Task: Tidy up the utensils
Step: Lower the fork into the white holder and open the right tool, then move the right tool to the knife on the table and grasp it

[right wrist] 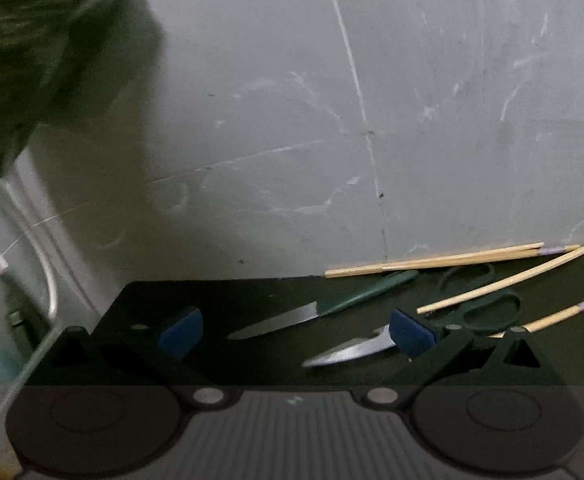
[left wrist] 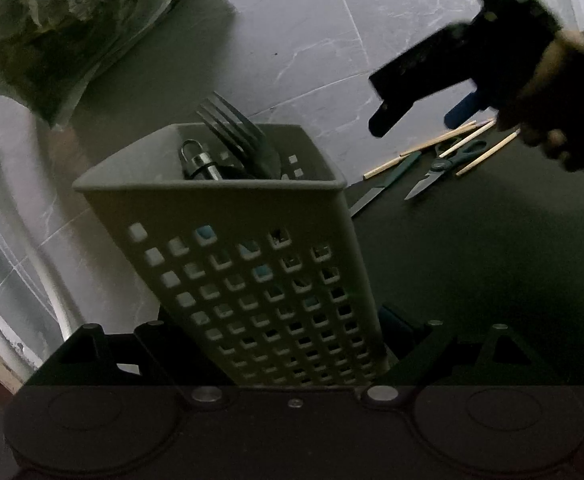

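The left tongs (left wrist: 268, 344) grip the perforated utensil holder (left wrist: 232, 248), which tilts and carries forks (left wrist: 234, 128) and a metal tool. The right tongs (right wrist: 296, 334) hang released above the dark counter (right wrist: 492, 368), where a green-handled knife (right wrist: 320, 308), scissors (right wrist: 444, 328) and chopsticks (right wrist: 452, 258) lie close together near its far edge.

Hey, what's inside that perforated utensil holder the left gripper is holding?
In the holder: a fork with tines up, and a shiny metal tool with a loop end. Bluish bits show through the holes; the walls hide everything lower.
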The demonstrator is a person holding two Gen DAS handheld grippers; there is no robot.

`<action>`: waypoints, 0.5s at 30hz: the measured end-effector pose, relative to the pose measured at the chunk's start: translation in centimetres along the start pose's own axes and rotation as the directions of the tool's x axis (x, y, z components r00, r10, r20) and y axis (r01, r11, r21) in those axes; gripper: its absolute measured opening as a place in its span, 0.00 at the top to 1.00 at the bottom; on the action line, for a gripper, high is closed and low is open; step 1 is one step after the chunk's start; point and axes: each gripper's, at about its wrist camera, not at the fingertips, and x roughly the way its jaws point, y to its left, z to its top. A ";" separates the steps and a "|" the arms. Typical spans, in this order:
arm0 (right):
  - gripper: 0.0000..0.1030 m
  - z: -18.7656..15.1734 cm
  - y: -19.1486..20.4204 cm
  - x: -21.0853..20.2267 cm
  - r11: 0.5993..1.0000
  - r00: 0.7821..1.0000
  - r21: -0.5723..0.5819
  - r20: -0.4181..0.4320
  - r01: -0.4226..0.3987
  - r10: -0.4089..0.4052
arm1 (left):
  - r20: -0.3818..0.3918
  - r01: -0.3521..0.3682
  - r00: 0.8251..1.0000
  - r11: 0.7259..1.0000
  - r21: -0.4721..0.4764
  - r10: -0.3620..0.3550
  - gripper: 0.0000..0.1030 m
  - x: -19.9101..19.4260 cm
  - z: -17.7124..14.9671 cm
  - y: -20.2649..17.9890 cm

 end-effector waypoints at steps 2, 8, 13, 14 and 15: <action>0.02 0.5 -0.9 1.8 1.000 1.000 0.022 -0.006 0.004 -0.004 | -0.003 -0.003 1.000 1.000 -0.003 0.003 0.13 0.0 0.2 0.0; 0.19 1.8 -2.3 7.2 0.987 0.988 0.093 -0.098 0.131 -0.122 | -0.007 -0.007 1.000 1.000 -0.008 0.007 0.13 -0.1 0.3 0.1; 0.35 2.1 -3.5 10.0 0.957 0.955 0.140 -0.193 0.252 -0.223 | -0.006 -0.008 1.000 1.000 -0.011 0.008 0.13 -0.1 0.2 0.2; 0.36 2.1 -3.4 10.2 0.954 0.952 0.137 -0.188 0.268 -0.240 | -0.006 -0.008 1.000 1.000 -0.011 0.008 0.13 0.0 0.2 0.2; 0.35 2.1 -3.4 10.3 0.952 0.951 0.134 -0.187 0.274 -0.247 | -0.006 -0.008 1.000 1.000 -0.012 0.008 0.13 0.0 0.2 0.2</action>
